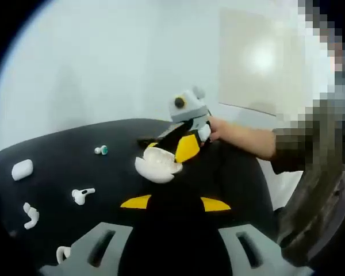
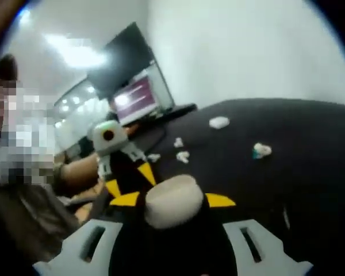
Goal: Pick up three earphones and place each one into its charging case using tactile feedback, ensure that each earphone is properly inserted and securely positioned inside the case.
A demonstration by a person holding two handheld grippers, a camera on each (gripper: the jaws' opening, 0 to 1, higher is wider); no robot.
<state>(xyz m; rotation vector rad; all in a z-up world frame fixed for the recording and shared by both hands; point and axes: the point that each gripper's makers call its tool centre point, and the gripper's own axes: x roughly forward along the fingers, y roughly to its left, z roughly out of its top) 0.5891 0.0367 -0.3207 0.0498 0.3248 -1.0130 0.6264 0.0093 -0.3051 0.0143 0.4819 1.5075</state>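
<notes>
**White case held, earphones waiting**

White charging case (image 1: 158, 164) is clamped in the right gripper (image 2: 172, 201) jaws, lid open, above the black worktop (image 1: 63, 149). Loose earphones (image 1: 82, 195) lie near the left gripper (image 1: 175, 203), whose jaws stand wide and empty. One earphone should be pinched lightly by its stem, then seated until resistance is felt.

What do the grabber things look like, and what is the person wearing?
Each gripper has pale grey base plates with dark slots, black jaws and yellow wedge-shaped tips. The right gripper is seen from the left gripper view, the left gripper from the right gripper view; each carries a grey rounded housing on top. The person's sleeve looks dark olive.
</notes>
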